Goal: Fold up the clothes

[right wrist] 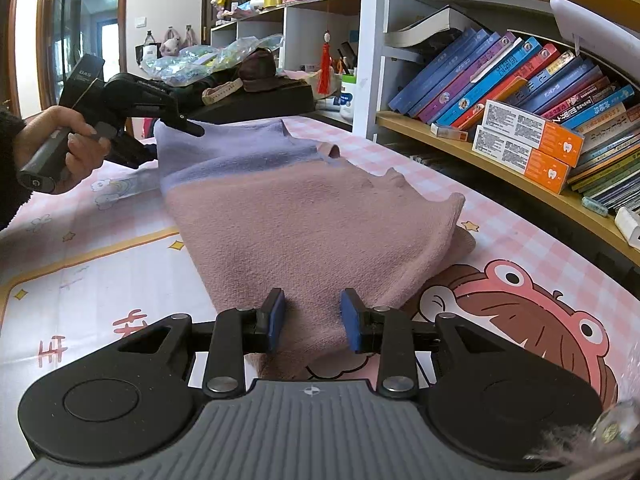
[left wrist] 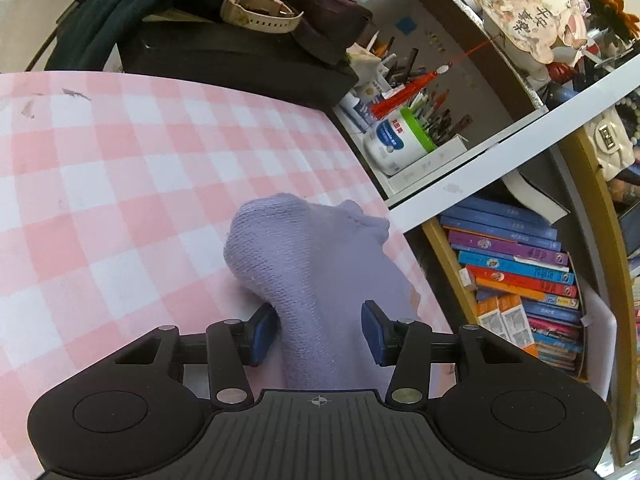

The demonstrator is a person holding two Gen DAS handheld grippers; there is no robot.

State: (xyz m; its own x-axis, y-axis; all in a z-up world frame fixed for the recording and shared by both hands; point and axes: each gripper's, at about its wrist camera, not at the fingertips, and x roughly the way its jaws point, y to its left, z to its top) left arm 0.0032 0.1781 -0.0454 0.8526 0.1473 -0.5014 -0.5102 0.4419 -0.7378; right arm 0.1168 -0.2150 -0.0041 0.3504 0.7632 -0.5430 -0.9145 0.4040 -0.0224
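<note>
A knitted garment, dusty pink [right wrist: 304,224] with a lilac end [left wrist: 312,264], lies on the pink checked table cover [left wrist: 120,184]. In the left wrist view my left gripper [left wrist: 318,334] straddles a raised fold of the lilac knit. Its jaws stand apart, with the left pad [left wrist: 262,332] against the cloth and a gap at the right pad. The right wrist view shows that gripper [right wrist: 180,128], held by a hand [right wrist: 60,140], at the garment's far lilac edge. My right gripper [right wrist: 313,320] is shut on the bunched pink hem near the front.
Shelves of books [right wrist: 520,92] and orange boxes [right wrist: 528,140] run along the table's right side. A black case [left wrist: 232,60] with a watch [left wrist: 260,12] and bags sits at the far end, beside a pen pot [left wrist: 416,128]. A cartoon print [right wrist: 520,320] marks the cover.
</note>
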